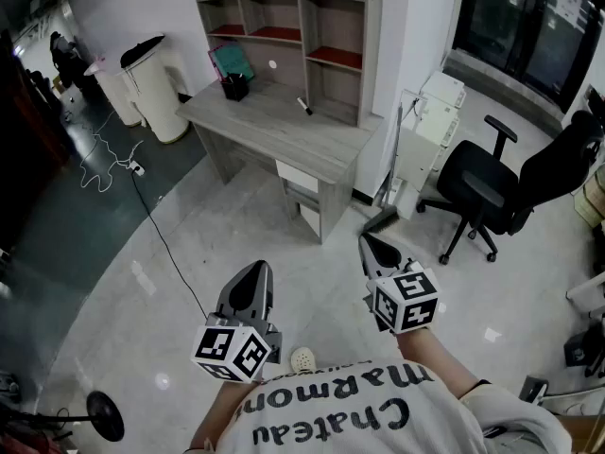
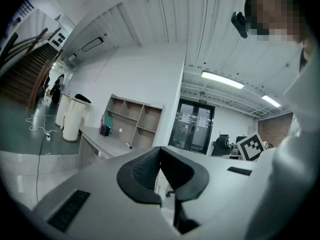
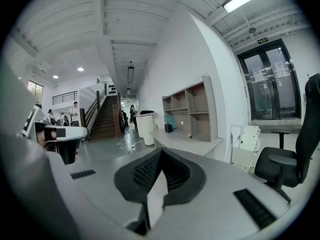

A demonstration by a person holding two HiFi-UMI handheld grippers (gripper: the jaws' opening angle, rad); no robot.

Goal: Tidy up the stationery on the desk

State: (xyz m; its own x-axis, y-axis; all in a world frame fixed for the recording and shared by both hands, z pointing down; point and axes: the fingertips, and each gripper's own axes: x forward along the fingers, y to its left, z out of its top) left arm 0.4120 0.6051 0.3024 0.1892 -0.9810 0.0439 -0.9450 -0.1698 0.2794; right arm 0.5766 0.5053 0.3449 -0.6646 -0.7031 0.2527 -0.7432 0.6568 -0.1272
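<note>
Since the desk (image 1: 274, 126), with its pen (image 1: 304, 106) and pen cup (image 1: 235, 86), stands well ahead of both, the left gripper (image 1: 251, 277) and right gripper (image 1: 376, 251) are clenched on nothing, likely idle until nearer.

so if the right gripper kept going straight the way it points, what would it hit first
Nothing close. The right gripper, shut and empty, points across bare floor at the desk; the desk's near end is probably first, though depth is hard to judge.
</note>
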